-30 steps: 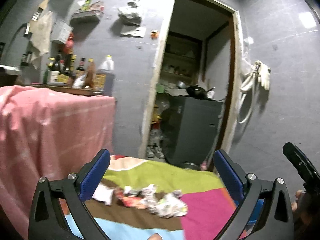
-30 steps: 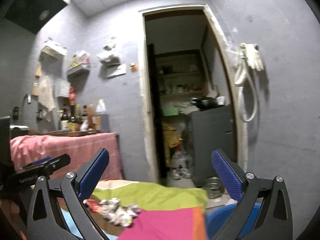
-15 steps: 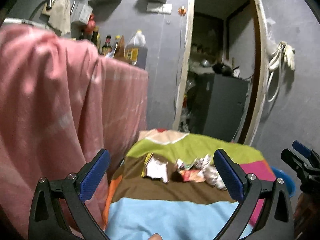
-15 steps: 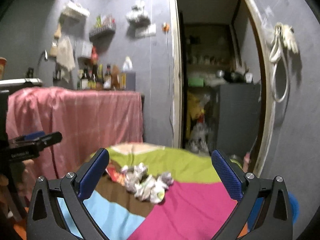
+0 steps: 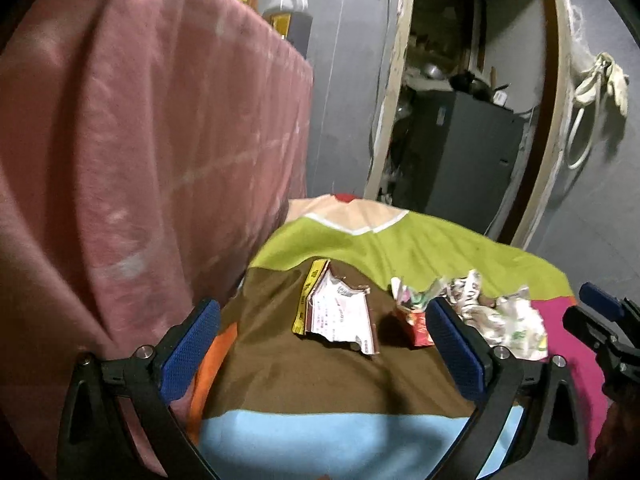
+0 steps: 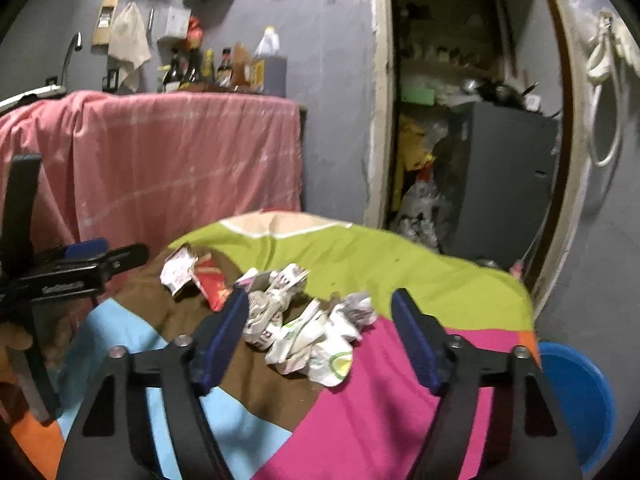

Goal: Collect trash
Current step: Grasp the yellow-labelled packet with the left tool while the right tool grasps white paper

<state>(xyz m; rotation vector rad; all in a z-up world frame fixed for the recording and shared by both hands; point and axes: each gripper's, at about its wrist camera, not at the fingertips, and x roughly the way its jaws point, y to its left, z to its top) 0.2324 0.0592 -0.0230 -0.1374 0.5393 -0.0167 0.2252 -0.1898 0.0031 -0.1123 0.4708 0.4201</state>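
Note:
Trash lies on a table under a colourful patchwork cloth point(image 5: 360, 380). A torn flat white and yellow wrapper point(image 5: 336, 312) lies on the brown patch, a red wrapper point(image 5: 418, 322) and crumpled white papers point(image 5: 500, 316) to its right. My left gripper point(image 5: 324, 348) is open and empty just in front of the flat wrapper. My right gripper point(image 6: 320, 336) is open and empty, its jaws either side of the crumpled papers point(image 6: 308, 332). The flat wrapper point(image 6: 178, 270) and red wrapper point(image 6: 212, 280) lie to the left. Each gripper shows in the other's view, the right point(image 5: 600, 320) and the left point(image 6: 80, 264).
A blue bucket point(image 6: 572, 400) stands on the floor at the table's right. A counter draped in pink cloth point(image 6: 160, 160) with bottles point(image 6: 224, 68) stands close on the left. An open doorway point(image 6: 472, 120) with a dark cabinet point(image 6: 504, 176) is behind the table.
Both grippers have tilted down and moved closer to the table. The trash now sits larger and nearer between the jaws. Both stayed open.

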